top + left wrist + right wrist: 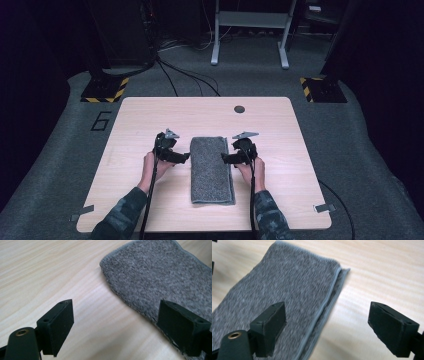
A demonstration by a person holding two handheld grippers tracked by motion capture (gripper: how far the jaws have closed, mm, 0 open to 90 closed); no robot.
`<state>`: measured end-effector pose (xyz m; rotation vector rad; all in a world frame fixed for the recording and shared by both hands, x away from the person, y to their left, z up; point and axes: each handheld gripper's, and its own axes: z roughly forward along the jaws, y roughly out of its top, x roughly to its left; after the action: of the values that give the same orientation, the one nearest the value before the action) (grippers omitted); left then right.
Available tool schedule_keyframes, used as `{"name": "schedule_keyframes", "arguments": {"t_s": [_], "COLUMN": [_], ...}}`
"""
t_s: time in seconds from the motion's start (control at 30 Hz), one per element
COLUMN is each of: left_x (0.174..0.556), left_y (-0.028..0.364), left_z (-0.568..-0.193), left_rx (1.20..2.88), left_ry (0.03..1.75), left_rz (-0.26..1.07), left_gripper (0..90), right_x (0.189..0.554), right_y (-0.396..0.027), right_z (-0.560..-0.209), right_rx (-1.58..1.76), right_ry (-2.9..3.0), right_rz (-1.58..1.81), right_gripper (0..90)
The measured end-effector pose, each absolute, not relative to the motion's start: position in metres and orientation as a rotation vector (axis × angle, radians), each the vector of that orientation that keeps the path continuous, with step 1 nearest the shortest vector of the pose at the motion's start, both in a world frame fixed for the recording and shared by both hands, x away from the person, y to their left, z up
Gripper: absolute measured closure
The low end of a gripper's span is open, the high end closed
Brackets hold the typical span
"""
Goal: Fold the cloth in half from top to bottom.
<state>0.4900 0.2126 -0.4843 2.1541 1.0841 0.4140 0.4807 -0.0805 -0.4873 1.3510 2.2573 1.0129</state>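
Observation:
A grey towel (211,169) lies folded into a long strip in the middle of the wooden table (135,120). My left gripper (186,157) hovers at the strip's left edge, jaws wide apart with nothing between them; in the left gripper view the towel (160,275) lies ahead and under the right jaw. My right gripper (225,159) hovers at the right edge, also open and empty. In the right gripper view the towel's (287,295) stacked, folded edges run between the jaws without touching them.
A small dark round cap (239,109) sits in the tabletop near the far edge. Tape tabs stick out at the near corners. Beyond the table stand a metal frame (250,30), floor cables and two hazard-striped bases (105,89).

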Motion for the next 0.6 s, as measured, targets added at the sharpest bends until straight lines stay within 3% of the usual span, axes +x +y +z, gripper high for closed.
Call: {"name": "schedule_keyframes", "arguments": {"t_s": [0.4, 0.6], "left_x": [0.539, 0.552], "left_y": [0.206, 0.197], "left_z": [-0.490, -0.504], "left_rx": [2.166, 2.172], "left_ry": [1.154, 1.178], "left_rz": [0.376, 0.335], "left_gripper": [15.8, 16.9], "right_x": [0.534, 0.555], "right_y": [-0.069, -0.065], "right_z": [-0.491, -0.498], "right_rx": [1.416, 1.429], "right_ry": [2.277, 2.308], "right_rz": [1.006, 0.955], "right_gripper": [21.7, 30.8]}}
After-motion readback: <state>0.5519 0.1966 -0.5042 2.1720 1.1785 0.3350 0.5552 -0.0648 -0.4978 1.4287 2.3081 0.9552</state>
